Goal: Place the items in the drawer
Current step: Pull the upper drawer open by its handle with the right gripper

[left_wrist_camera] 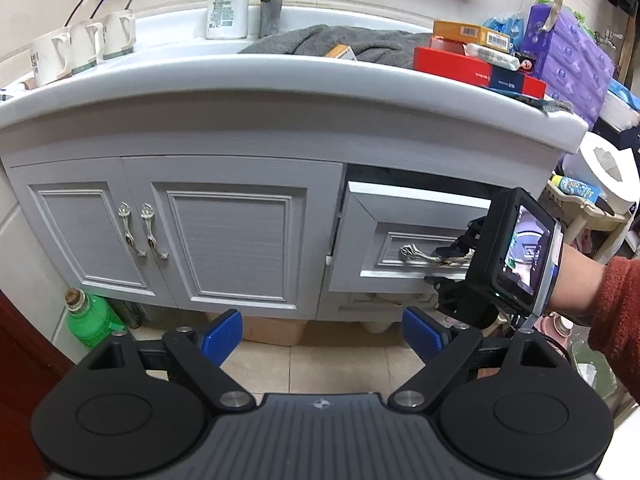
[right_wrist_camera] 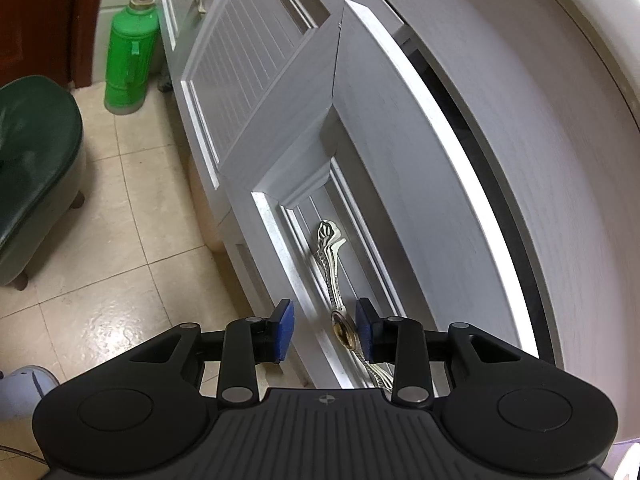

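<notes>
Beige floor tiles (right_wrist_camera: 120,280) run under a grey panelled bathroom vanity (left_wrist_camera: 236,236) topped by a white basin counter (left_wrist_camera: 280,92). Against it, the right gripper (right_wrist_camera: 325,330) has its blue pads spread on either side of the ornate silver drawer handle (right_wrist_camera: 334,264), close to it but not pressed on it. That handle belongs to the grey drawer (left_wrist_camera: 404,236), which stands pulled partway out, a dark gap showing above its front. The left gripper (left_wrist_camera: 322,334) hangs lower and farther back, wide open and holding nothing, with bare floor between it and the cabinet doors.

On the counter lie a grey towel (left_wrist_camera: 328,42), a red flat box (left_wrist_camera: 472,70), orange cartons (left_wrist_camera: 468,32) and a white pump bottle with a green top (left_wrist_camera: 227,10); their printing is too small to read. Three white mugs with toothbrushes (left_wrist_camera: 80,50) stand at the left end. A green plastic flask (right_wrist_camera: 130,52) stands on the floor beside the vanity, and a dark green cushioned stool (right_wrist_camera: 36,172) sits well apart from it.
</notes>
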A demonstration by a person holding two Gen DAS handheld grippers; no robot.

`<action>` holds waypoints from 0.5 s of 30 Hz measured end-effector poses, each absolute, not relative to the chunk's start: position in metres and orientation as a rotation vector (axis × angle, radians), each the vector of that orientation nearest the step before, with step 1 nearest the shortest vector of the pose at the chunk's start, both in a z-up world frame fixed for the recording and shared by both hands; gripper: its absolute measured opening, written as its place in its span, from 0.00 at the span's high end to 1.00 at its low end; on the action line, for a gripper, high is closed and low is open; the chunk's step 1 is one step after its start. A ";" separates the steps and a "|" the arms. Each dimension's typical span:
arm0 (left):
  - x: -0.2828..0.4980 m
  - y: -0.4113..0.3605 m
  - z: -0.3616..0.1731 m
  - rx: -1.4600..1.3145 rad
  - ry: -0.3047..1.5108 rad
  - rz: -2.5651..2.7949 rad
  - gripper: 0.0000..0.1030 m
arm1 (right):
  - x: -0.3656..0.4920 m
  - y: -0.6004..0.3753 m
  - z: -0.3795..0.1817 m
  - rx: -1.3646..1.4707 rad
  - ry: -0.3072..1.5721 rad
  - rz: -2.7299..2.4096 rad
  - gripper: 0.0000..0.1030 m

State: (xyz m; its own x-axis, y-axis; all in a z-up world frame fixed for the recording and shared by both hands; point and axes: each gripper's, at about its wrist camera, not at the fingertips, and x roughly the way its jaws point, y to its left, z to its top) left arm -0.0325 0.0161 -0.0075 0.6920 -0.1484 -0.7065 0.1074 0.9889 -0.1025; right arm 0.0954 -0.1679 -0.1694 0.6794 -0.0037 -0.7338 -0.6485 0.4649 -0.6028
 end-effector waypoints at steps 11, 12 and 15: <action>-0.042 0.011 -0.010 -0.043 0.793 -0.159 0.00 | 0.081 -0.166 -0.173 -1.038 0.732 0.459 0.67; -0.042 0.011 -0.010 -0.043 0.793 -0.160 0.00 | 0.080 -0.166 -0.173 -1.040 0.732 0.461 0.66; -0.043 0.011 -0.009 -0.043 0.790 -0.162 0.00 | 0.077 -0.164 -0.175 -1.046 0.731 0.463 0.66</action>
